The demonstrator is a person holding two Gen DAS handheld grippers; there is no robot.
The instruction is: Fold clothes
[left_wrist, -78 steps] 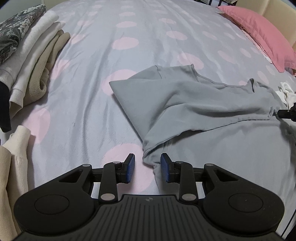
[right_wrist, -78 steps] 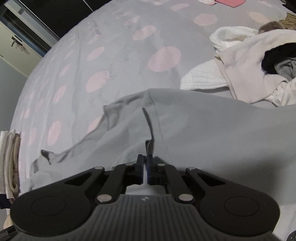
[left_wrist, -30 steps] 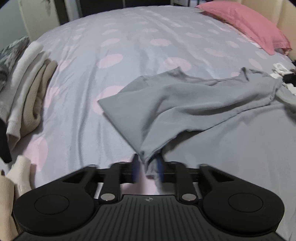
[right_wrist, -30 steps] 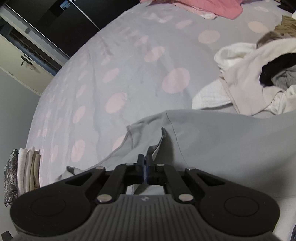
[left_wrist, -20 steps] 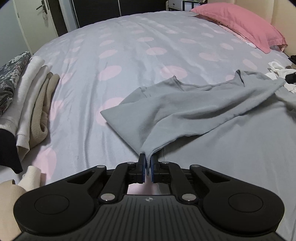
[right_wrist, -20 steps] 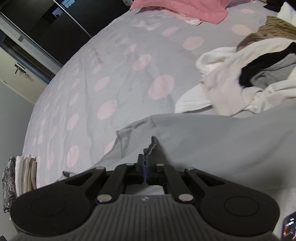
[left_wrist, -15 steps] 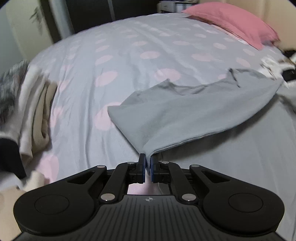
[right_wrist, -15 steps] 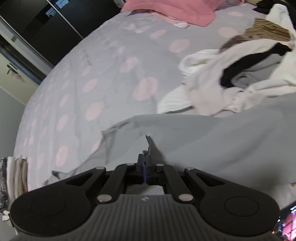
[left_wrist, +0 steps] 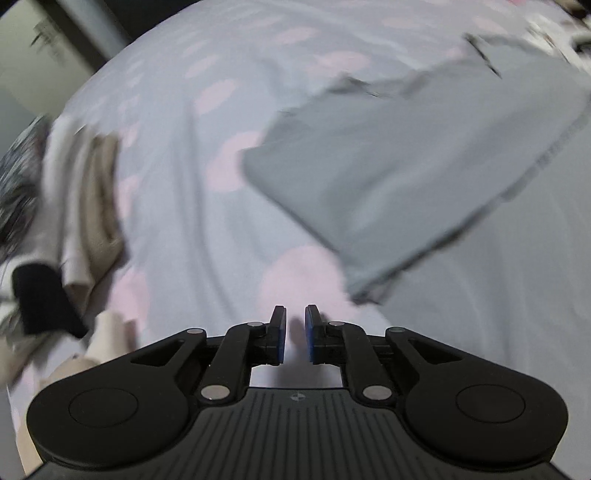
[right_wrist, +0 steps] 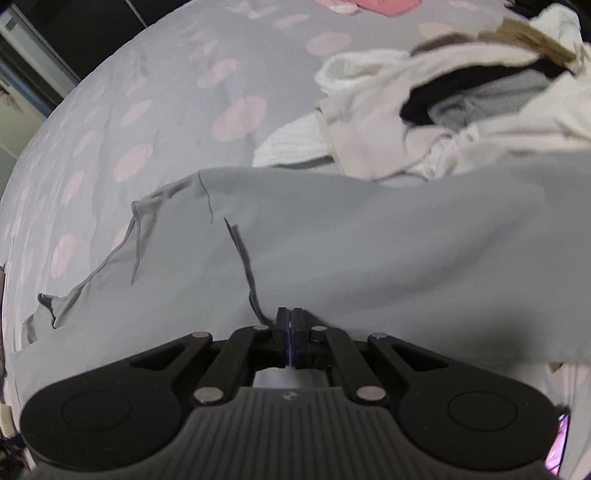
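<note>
bed: grey sheet with pink dots, carries everything here.
grey shirt: spread across the near part of the bed, one side folded over onto itself; folded corner lies just ahead and right of the left claw, not touching it. Left-wrist view blurred.
loose pile: unfolded clothes, cream, white, black and grey, heaped beyond the shirt on the right side, its near edge touching or overlapping the shirt's far edge.
folded stack: cream, white and patterned items on the bed's left edge, well apart from the shirt; a black piece sticks out near it.
pink pillow: far end of the bed, only a sliver seen.
left claw: released and spreading, blue pads apart, nothing between them, only bare sheet and a pink dot below; pointing steeply down.
right claw: clenched on a pinch of the grey shirt, a raised crease running from the pads away across the cloth; pointing steeply down.
</note>
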